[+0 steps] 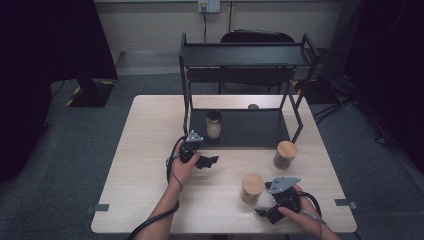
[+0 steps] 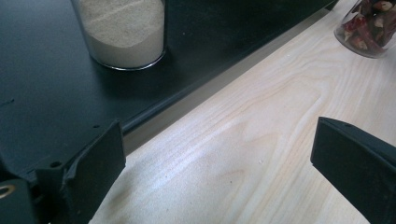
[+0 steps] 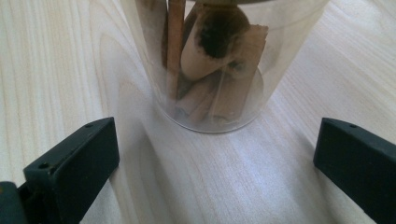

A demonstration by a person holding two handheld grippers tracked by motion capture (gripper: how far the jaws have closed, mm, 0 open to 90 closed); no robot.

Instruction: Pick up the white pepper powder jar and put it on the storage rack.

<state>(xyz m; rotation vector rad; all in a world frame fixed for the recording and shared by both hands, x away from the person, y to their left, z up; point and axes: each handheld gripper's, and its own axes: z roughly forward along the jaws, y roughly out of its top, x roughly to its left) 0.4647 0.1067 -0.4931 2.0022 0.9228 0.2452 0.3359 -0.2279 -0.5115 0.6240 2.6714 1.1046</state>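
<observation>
You have nothing to read here: no text, label, brand, number or sign is legible on the jars, the rack or the counter.

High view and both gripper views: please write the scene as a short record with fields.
surface: pale wooden table
rack: black metal two-tier shelf
on lower shelf: clear jar of pale powder
near right gripper: clear jar of brown sticks, wooden lid
farther right: clear jar of reddish pieces, wooden lid
left gripper: open, empty
right gripper state: open, empty
</observation>
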